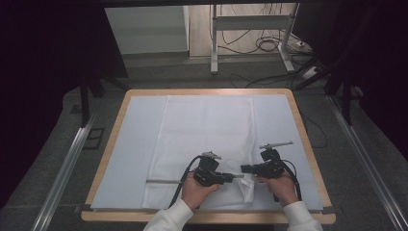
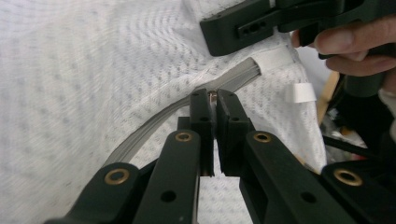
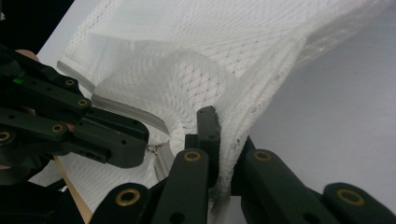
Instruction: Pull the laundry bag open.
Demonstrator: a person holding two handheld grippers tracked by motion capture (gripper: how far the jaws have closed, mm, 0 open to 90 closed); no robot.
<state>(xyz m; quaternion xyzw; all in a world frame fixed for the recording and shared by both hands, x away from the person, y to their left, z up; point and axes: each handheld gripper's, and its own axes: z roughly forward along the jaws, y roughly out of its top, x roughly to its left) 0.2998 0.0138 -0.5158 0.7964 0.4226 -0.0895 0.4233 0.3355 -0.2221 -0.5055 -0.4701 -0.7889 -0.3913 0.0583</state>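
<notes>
A wooden-rimmed surface (image 1: 120,118) carries a pale sheet, and on it a white mesh laundry bag (image 1: 207,130) lies flat, reaching from the far edge to the near edge. Near the near edge, right of centre, the left claw (image 2: 215,100) is pinched on the small metal zipper pull (image 2: 213,95) along the grey zipper (image 2: 154,122). The right claw (image 3: 223,130) is clamped on a raised fold of the mesh just beside it.

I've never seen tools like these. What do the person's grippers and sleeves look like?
Both the left gripper and right gripper are black, with brass-coloured rivets on their linkages. Black cables trail from them, and thin grey rods stick out. The sleeves are white.
</notes>
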